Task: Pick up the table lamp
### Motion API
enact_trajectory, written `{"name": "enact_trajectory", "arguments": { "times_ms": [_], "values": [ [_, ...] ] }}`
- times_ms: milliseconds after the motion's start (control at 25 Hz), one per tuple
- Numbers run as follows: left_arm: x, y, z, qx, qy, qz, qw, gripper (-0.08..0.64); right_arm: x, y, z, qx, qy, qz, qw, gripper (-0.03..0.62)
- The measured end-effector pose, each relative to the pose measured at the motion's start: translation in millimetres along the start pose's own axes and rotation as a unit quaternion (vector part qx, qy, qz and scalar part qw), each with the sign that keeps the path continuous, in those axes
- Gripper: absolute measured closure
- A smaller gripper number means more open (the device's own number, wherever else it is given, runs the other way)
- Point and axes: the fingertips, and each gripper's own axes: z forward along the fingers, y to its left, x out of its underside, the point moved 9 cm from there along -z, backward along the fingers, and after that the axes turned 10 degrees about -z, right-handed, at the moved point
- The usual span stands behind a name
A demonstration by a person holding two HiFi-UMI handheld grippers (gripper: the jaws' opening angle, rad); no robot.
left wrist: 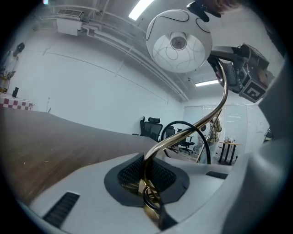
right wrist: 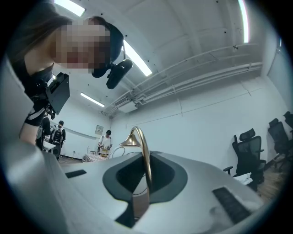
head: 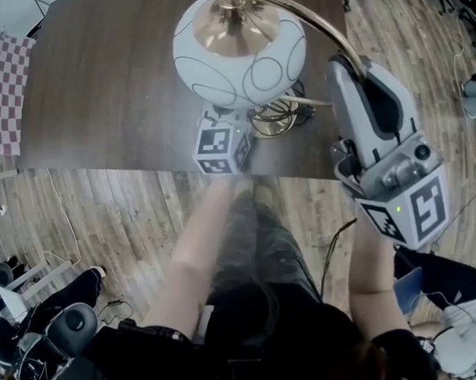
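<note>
The table lamp has a white globe shade (head: 239, 50) with thin black circles, and a curved brass stem (head: 311, 19) that arches over it. It stands at the near edge of the dark wooden table (head: 91, 90). My left gripper (left wrist: 149, 187) is shut on the brass stem low down by the base (head: 272, 122); in the head view only its marker cube (head: 222, 145) shows below the globe. My right gripper (head: 345, 66) is shut on the arched part of the stem (right wrist: 145, 160), right of the globe. The globe (left wrist: 178, 41) hangs above my left gripper.
A black cable (left wrist: 183, 125) loops behind the lamp base. A red-checked cloth (head: 0, 89) lies at the table's left end. Wooden floor (head: 118, 227) lies below the near edge, with office chairs (head: 45, 340) at lower left. People stand far off (right wrist: 106, 139).
</note>
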Motion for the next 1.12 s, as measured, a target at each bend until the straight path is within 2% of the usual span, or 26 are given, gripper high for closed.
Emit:
{"name": "enact_trajectory", "arguments": {
  "times_ms": [480,720,1120],
  "values": [
    [-8.3,1.4,-7.4,-0.011,-0.004,0.011,0.9999,0.545,-8.2,2.5,1.3,-0.009,-0.008,0.004,1.0,0.575],
    [-27.3,15.2,-16.6,-0.013,-0.004,-0.002,0.9999,0.545,-18.9,13.7,23.9,-0.014,-0.005,0.005,1.0,0.575],
    [-34.9,15.6,-27.4,-0.019,0.0,0.001,0.9998,0.545,-29.6,18.2,27.6,-0.019,-0.007,0.011,1.0,0.575]
  ]
}}
